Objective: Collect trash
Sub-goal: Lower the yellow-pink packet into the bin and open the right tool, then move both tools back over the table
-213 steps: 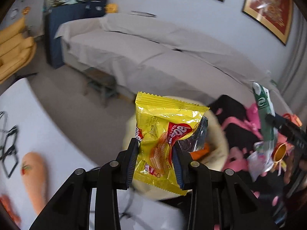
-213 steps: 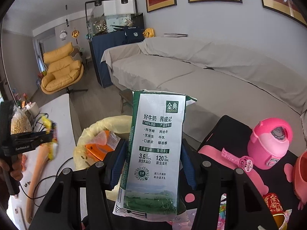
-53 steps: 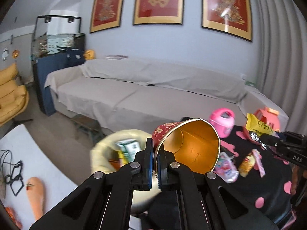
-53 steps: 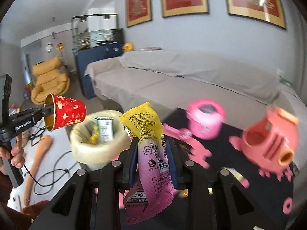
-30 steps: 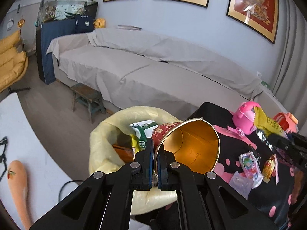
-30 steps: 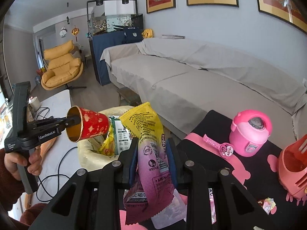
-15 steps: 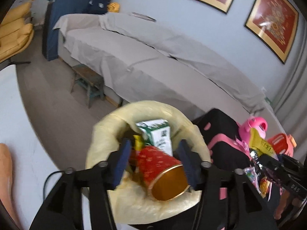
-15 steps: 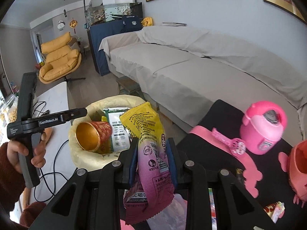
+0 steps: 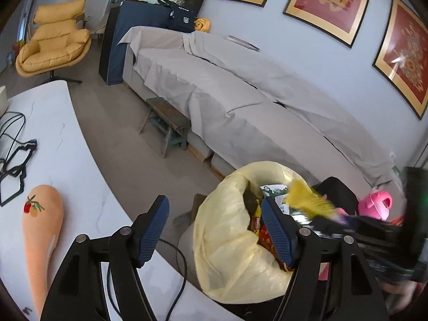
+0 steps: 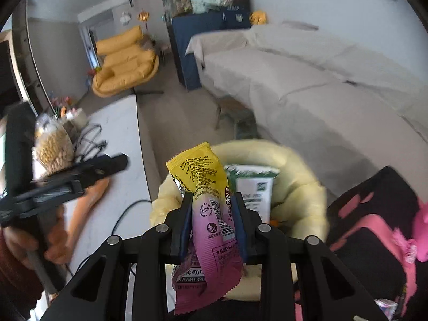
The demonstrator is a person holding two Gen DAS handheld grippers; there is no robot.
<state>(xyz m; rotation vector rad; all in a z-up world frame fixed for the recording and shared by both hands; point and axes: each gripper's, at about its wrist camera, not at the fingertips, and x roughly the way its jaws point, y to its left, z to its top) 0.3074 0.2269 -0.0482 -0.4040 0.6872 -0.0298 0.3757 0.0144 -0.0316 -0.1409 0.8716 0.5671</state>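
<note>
A yellow trash bag (image 9: 235, 243) stands open between a white table and a black table; it also shows in the right wrist view (image 10: 299, 192). Inside lie a red paper cup (image 9: 268, 238) and a green-and-white milk carton (image 10: 252, 187). My left gripper (image 9: 215, 230) is open and empty, just left of the bag. My right gripper (image 10: 211, 219) is shut on a yellow-and-pink snack wrapper (image 10: 207, 206), held over the bag's near rim. The wrapper's yellow end (image 9: 307, 200) shows blurred above the bag in the left wrist view.
A white table (image 9: 53, 160) on the left holds an orange cushion (image 9: 40, 230) and black cables (image 9: 16, 144). A black table with pink spots (image 10: 374, 214) on the right holds a pink toy (image 9: 375, 204). A covered sofa (image 9: 240, 101) and a stool (image 9: 167, 123) stand behind.
My left gripper has let go of the red cup, which now lies in the bag, and has drawn back to the left. My right gripper has carried the wrapper over the bag.
</note>
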